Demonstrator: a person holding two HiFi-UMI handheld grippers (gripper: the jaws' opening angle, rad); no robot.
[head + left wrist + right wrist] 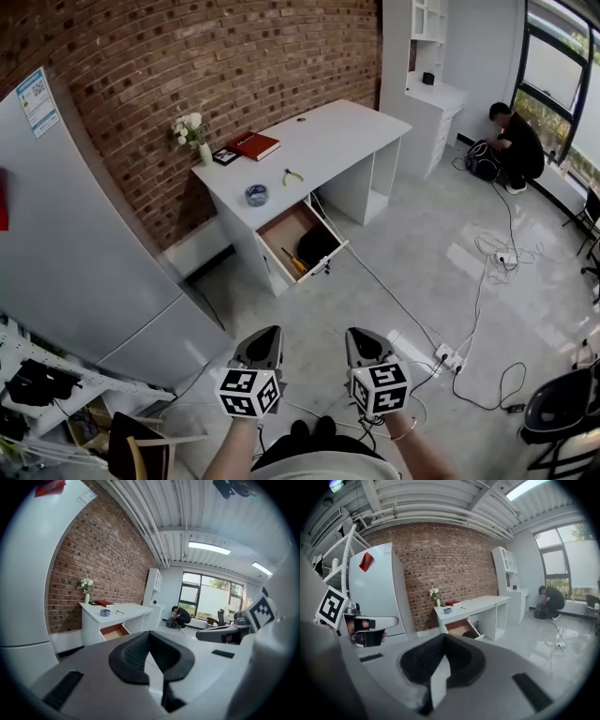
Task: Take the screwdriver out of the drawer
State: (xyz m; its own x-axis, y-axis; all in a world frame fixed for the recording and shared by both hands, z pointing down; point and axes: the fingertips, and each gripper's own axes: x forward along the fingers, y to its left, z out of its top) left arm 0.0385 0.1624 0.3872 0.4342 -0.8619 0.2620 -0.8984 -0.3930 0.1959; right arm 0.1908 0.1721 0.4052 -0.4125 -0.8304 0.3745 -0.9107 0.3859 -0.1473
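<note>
1. While both grippers sit low in the head view, the left gripper (266, 333) and right gripper (356, 334) are side by side and apart. Each has its jaws together on nothing.
   - Desk (319, 141): well ahead of the jaws, against the brick wall (234, 56).
   - Drawer (298, 239): stands open at the desk's near side, straight ahead between the two pairs of jaws.
   - Screwdriver (294, 262): lies inside the drawer, in the part nearer the jaws, just beside a black object (317, 246). It is well apart from both grippers.
   - Desk top: tape roll (256, 194), pliers (292, 175), book (254, 144), vase (202, 150).
   - Fridge (75, 253): left of the left jaws.
   - Cables (487, 281): on the floor, ahead and right of the right jaws.
   - Person (516, 141): crouched far ahead and to the right.

2. Left gripper view: the jaws meet at the tips and hold nothing.
   - The desk is far ahead and left of them, with the drawer open.
   - The screwdriver is too small to make out.
   - The right gripper shows to the right of the jaws.

3. Right gripper view: the jaws are closed at the tips and empty, with a thin sliver of floor showing behind them.
   - The desk is far ahead, slightly right of the jaws.
   - The drawer is open and the black object is visible in it.
   - The screwdriver cannot be resolved.
   - The left gripper shows to the left of the jaws.
</note>
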